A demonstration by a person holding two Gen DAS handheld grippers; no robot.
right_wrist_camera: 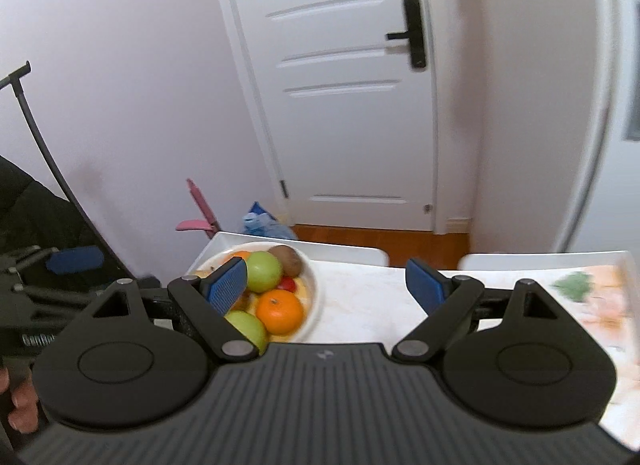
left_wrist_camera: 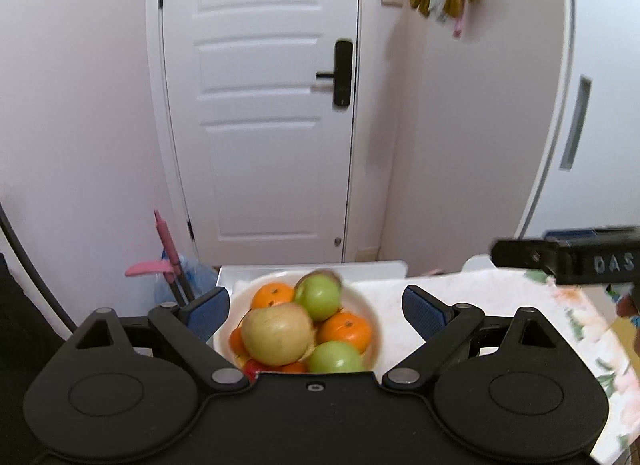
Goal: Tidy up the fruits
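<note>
Fruit bowl (left_wrist_camera: pixel 372 317) between left claw (left_wrist_camera: pixel 316 307) fingers.

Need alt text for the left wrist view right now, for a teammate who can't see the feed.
The open left gripper hovers over a white bowl piled with oranges, green apples and a yellowish apple, holding nothing. The bowl sits on a table before a white door.
</note>
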